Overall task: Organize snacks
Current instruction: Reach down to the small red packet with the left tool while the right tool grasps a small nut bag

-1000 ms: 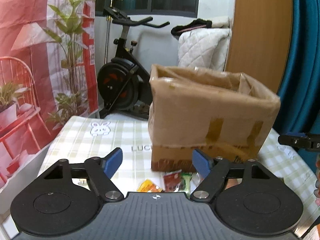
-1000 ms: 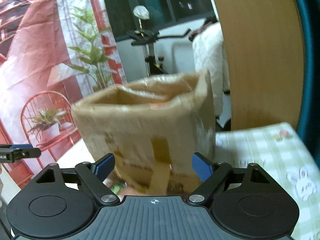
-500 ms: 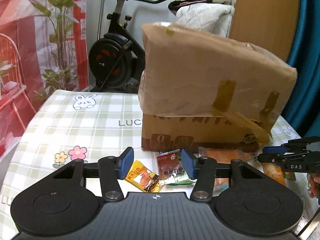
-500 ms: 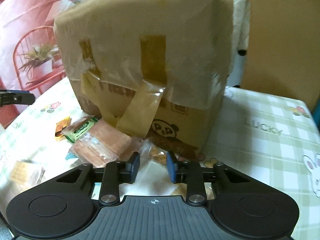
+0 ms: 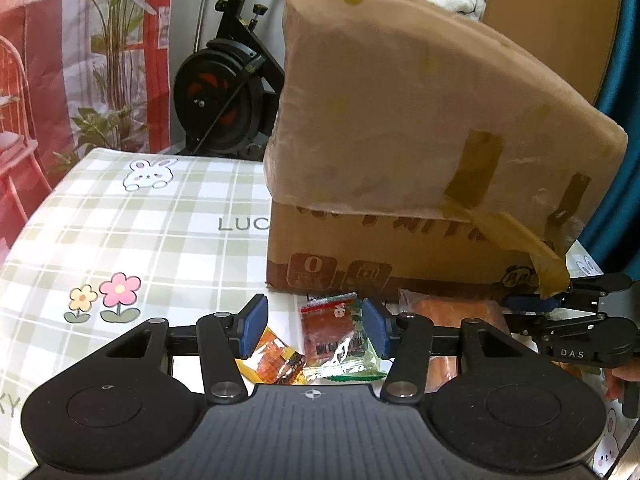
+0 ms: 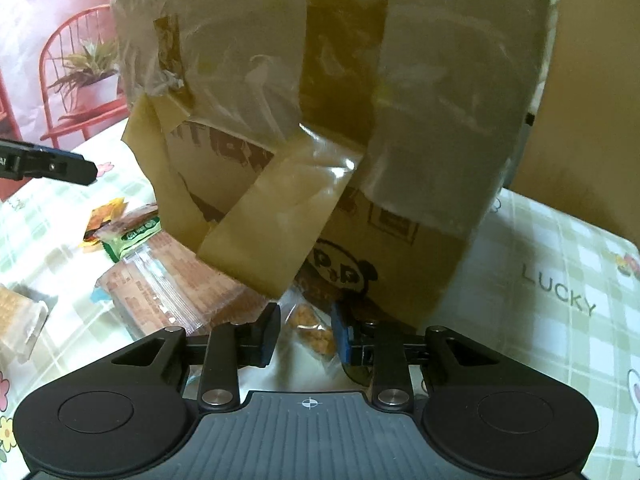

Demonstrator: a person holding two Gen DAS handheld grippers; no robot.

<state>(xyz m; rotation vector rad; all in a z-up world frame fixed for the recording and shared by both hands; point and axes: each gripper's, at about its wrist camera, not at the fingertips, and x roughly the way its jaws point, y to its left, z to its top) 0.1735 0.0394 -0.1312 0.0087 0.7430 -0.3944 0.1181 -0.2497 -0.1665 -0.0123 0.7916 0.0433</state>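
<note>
Several snack packets lie on the checked tablecloth [image 5: 160, 216] at the foot of a big cardboard box [image 5: 400, 160], whose upper part is wrapped in cloudy plastic with strips of brown tape peeling off it. The left gripper [image 5: 315, 330] is spread, its blue pads either side of a red-and-green packet [image 5: 334, 330] with a clear crinkled lower edge; I cannot tell whether the pads touch it. Just left of that packet sits a small orange-yellow packet [image 5: 276, 364], glossy and dark in the middle. To the right, partly hidden behind the gripper's linkage, is a larger orange-brown pack [image 5: 452, 312] lying flat, close to the box. The right gripper [image 6: 306, 334] (seen from its own camera) has its jaws apart but fairly close together, around a small clear bag of golden-brown pieces [image 6: 312, 326] close to the box's corner; contact is not clear. Left of it, the orange-brown pack shows a brick-like print under shiny wrap.
</note>
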